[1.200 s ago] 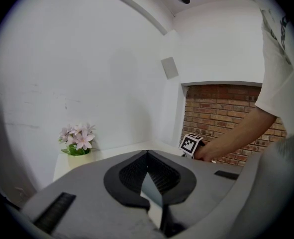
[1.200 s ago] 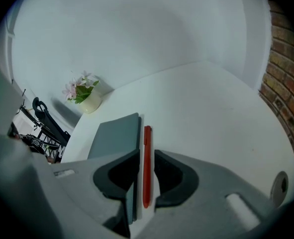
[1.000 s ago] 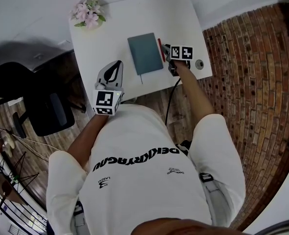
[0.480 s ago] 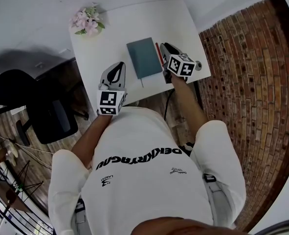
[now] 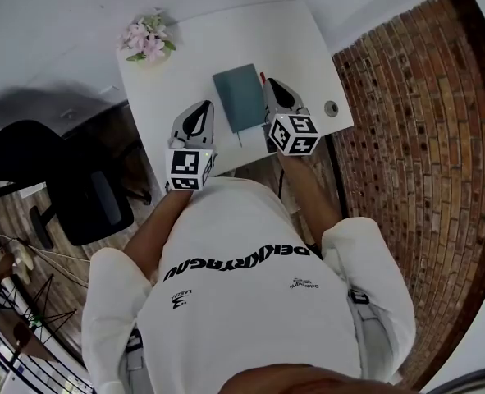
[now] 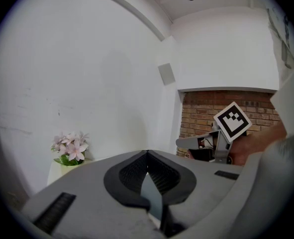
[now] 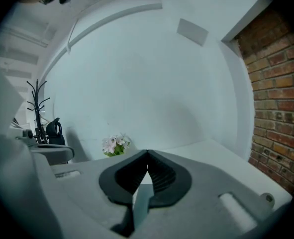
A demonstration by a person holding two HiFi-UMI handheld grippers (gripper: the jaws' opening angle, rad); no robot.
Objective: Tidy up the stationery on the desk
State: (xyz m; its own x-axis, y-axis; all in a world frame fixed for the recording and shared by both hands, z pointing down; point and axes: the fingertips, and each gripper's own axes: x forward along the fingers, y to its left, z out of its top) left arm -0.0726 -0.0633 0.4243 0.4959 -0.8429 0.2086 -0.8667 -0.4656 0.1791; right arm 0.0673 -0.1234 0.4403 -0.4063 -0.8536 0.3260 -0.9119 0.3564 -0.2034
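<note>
A teal notebook (image 5: 237,97) lies closed on the white desk (image 5: 176,64), a thin ribbon trailing from its near edge. Only the far end of a red pen (image 5: 263,77) shows by the notebook's right edge; the rest is under my right gripper (image 5: 272,84). That gripper is shut and holds nothing, and it hovers along the notebook's right side. My left gripper (image 5: 200,106) is shut too, with nothing in it, just left of the notebook. Both point toward the far wall, with tips meeting in the left gripper view (image 6: 147,152) and the right gripper view (image 7: 147,152).
A small pot of pink flowers (image 5: 146,37) stands at the desk's far left corner (image 6: 69,148) (image 7: 115,144). A small round grey object (image 5: 331,108) sits near the right edge. A brick wall (image 5: 406,138) runs along the right; a black chair (image 5: 82,195) stands left.
My right gripper has moved left and nearer, from the desk's right edge to the notebook's right side, covering most of the pen. The left gripper has edged slightly forward.
</note>
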